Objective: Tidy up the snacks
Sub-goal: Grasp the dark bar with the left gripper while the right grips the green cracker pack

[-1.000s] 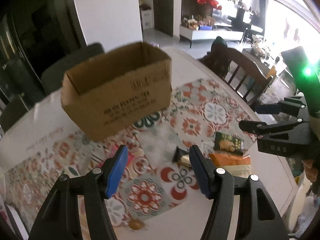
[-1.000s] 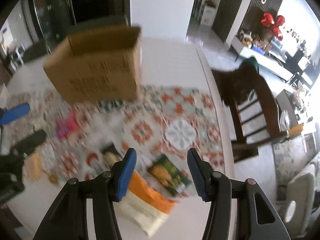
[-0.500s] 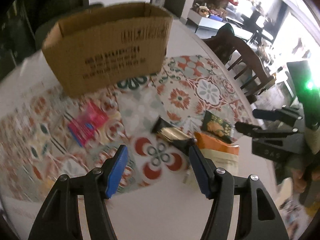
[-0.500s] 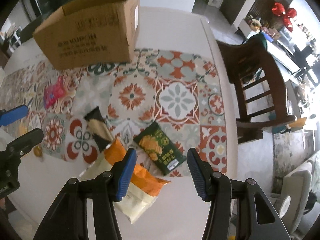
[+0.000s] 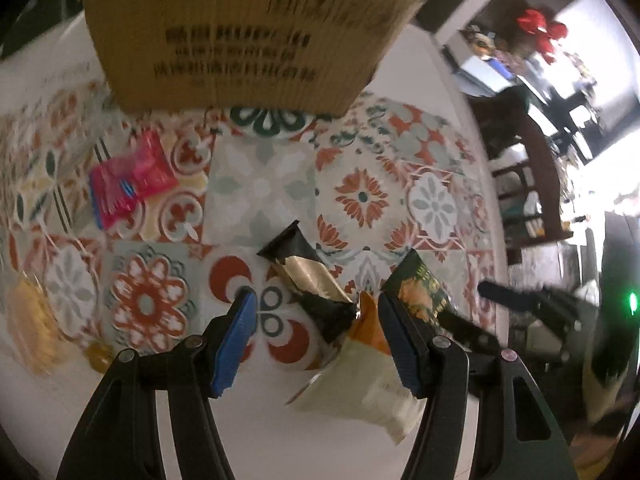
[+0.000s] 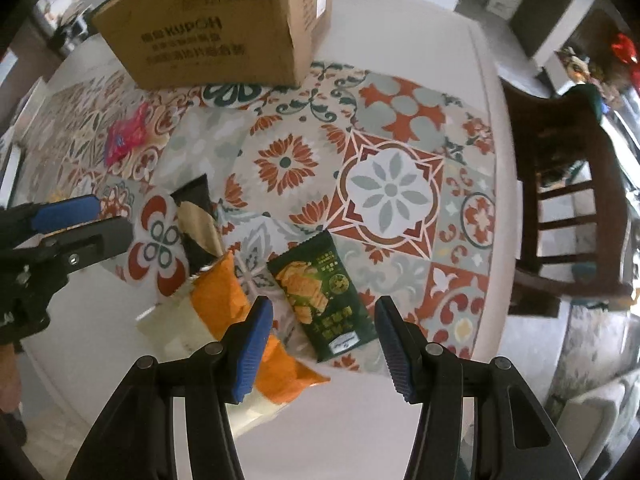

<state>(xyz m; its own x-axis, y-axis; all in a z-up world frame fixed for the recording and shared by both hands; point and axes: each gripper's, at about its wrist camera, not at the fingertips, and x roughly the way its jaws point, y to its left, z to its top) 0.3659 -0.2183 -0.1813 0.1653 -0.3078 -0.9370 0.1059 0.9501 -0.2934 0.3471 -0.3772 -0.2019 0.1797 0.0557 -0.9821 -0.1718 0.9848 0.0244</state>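
Several snack packets lie on a patterned mat. In the left wrist view a black and gold packet lies below and between the fingers of my open left gripper, which hovers above it. An orange and white bag and a dark green packet lie to its right, a pink packet to the far left. My open right gripper hangs over the green packet, beside the orange bag. The open cardboard box stands at the mat's far side.
A dark wooden chair stands past the table's right edge. A yellowish blurred item and a small golden piece lie at the mat's left. The left gripper shows at the left of the right wrist view.
Both grippers have come down toward the table and tilted to look more steeply at the snacks, which appear larger. The left gripper has rolled. Both stay open and hold nothing.
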